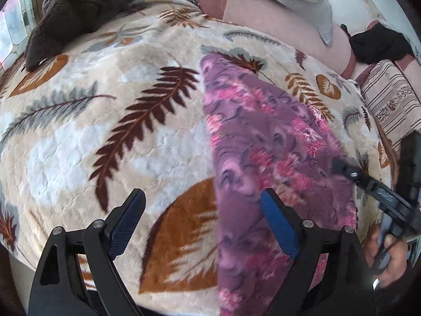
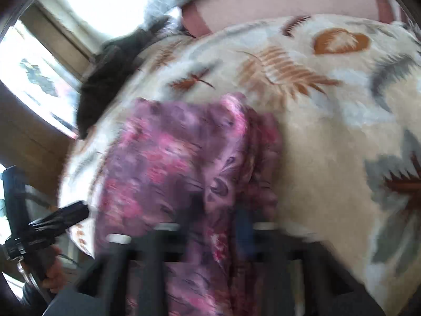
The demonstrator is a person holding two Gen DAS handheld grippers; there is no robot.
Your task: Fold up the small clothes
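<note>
One purple floral garment [image 1: 265, 142] lay on the bed's leaf-print blanket [image 1: 105, 121]; the right hand-held gripper [image 2: 210, 226] pinched its near edge, the left hand-held gripper [image 1: 208, 221] gaped empty; lifting evenly would keep the fold straight.

Two close wrist views angled down, both on purple cloth [image 1: 276, 142] and leaf-print blanket [image 1: 105, 121]
</note>
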